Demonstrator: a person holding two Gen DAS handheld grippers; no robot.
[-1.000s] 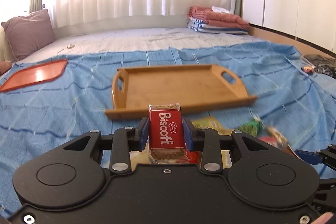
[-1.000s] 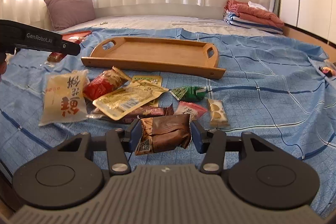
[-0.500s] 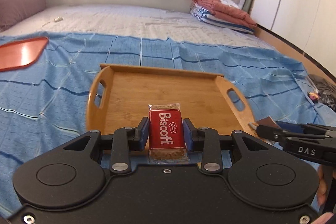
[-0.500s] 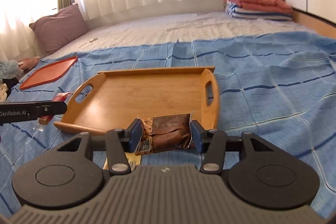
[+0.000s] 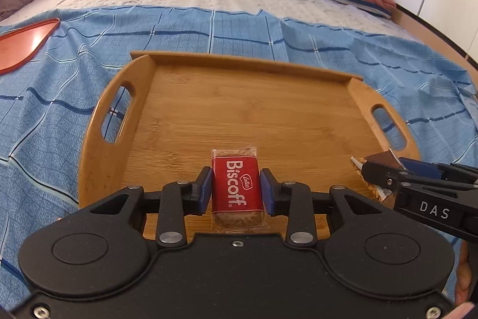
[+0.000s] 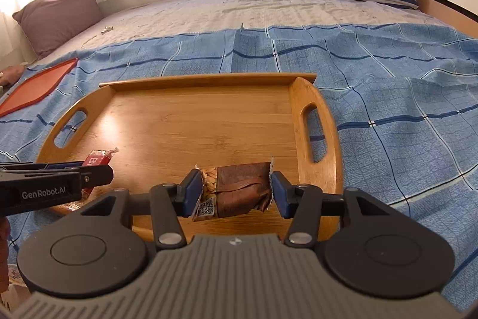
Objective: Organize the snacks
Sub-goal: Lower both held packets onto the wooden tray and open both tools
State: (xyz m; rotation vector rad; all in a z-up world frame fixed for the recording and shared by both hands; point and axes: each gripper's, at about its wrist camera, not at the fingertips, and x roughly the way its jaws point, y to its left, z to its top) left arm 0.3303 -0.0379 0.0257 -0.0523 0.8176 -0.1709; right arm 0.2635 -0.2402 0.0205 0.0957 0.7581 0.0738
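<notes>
Biscoff packet: light, crushable; gripped at its long sides by left hand-held gripper.
Brown snack packet: soft, crinkly; clamped at its ends by right hand-held gripper.
Wooden tray: bare, below both.

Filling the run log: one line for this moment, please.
left gripper: shut on Biscoff packet | right gripper: shut on brown snack packet | both over wooden tray | tray bare

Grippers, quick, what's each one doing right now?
Left gripper: closed on the red Biscoff packet.
Right gripper: closed on the brown snack packet.
</notes>
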